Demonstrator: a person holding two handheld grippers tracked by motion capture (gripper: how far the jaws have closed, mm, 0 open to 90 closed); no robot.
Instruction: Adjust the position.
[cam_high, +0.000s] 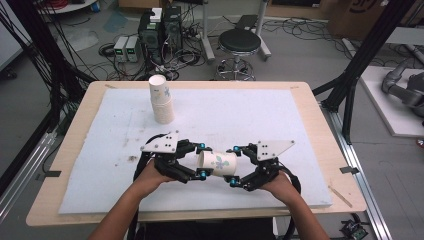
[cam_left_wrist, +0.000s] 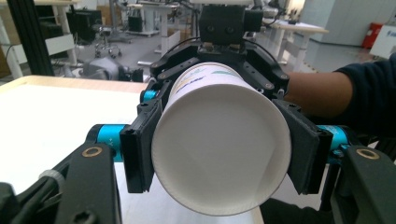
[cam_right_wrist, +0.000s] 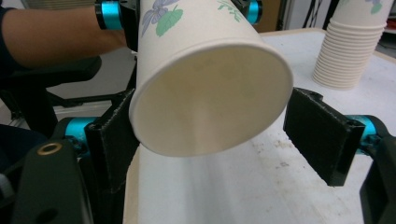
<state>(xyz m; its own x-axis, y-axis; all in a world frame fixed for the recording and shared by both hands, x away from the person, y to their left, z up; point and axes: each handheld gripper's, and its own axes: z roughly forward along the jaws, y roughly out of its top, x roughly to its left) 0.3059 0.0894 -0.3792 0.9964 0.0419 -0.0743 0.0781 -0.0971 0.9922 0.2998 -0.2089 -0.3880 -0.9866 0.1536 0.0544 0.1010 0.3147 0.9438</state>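
A paper cup (cam_high: 218, 164) is lying on its side in the air just above the white mat (cam_high: 100, 165) on the counter (cam_high: 75, 125), stretched between the two grippers near the front edge. The left gripper (cam_high: 201, 161) is clamping the cup, both pads pressing on its wall in the left gripper view. The right gripper (cam_high: 234, 166) is standing released around the other end: one pad is touching the rim, the other is sitting clear. A stack of cups (cam_high: 161, 100) is standing well apart, farther back.
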